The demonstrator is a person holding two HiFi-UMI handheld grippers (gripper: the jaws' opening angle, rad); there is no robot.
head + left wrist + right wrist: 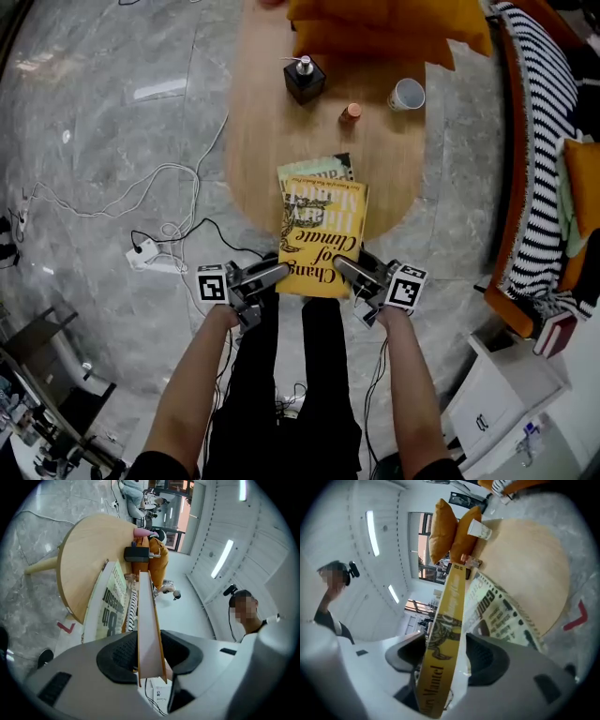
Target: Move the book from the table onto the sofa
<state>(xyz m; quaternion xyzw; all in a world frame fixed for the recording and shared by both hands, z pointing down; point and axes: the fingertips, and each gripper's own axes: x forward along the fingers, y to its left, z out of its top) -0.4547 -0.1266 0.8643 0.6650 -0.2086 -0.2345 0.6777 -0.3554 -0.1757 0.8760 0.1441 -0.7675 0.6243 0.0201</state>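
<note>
I have both claws on the yellow hardcover book (322, 234). My left claw (279, 273) is clamped on its near left corner, and in the left gripper view the dark pads press on both covers with the white page block between them. My right claw (341, 266) is clamped on the near right corner, its pads closed over the yellow spine with the black lettering.

The book hangs between the two claws over the near end of the oval light-wood counter (262, 141). Its near edge sticks out past the counter's rim, above the grey marble floor (112, 141). In both gripper views it stands clear of the green-and-white printed magazine (314, 169), which lies flat on the counter just beneath and partly under it. I cannot tell whether the book's far edge touches anything.

Further along the counter stand a black square pump bottle (305, 79) and a small orange-capped bottle (351, 112). A white paper cup (407, 95) lies tipped on its side to their right. Orange cushions (384, 28) sit at the far end. The orange sofa (509, 216), draped with a black-and-white striped throw (544, 122), runs along the right, well apart from the book. A white power strip (148, 254) lies on the floor to the left.
</note>
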